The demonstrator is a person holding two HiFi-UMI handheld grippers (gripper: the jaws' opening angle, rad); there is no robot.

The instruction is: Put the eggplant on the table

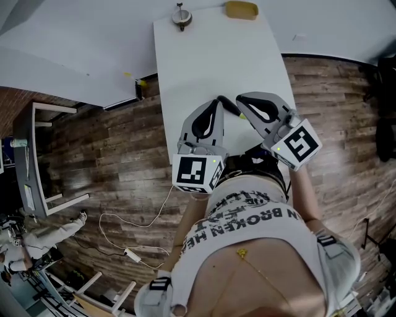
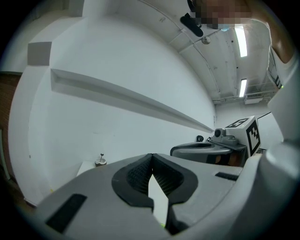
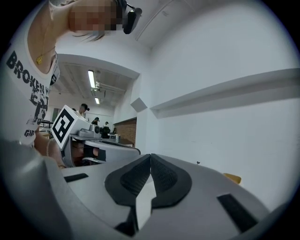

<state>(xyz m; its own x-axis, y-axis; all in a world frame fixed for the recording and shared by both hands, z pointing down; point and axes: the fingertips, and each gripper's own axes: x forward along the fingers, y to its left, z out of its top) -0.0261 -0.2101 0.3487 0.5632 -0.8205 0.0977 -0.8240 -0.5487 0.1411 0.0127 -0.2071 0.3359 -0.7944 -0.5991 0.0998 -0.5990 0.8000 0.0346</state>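
No eggplant shows in any view. In the head view both grippers hang side by side over the near end of the long white table (image 1: 210,62), close to the person's body. My left gripper (image 1: 219,99) is shut, its dark pads meeting at the tips with nothing between them; the left gripper view shows those jaws (image 2: 151,155) closed and pointing about level at a white wall. My right gripper (image 1: 239,99) is shut and empty too, its closed tips (image 3: 150,155) filling the lower right gripper view. Each gripper view shows the other gripper alongside.
At the table's far end stand a small round metal object (image 1: 181,15) and a yellow object (image 1: 241,9). Wooden floor lies on both sides, with a white cable and power strip (image 1: 133,254) at the left, a metal frame (image 1: 37,155) further left, and dark gear (image 1: 383,93) at the right.
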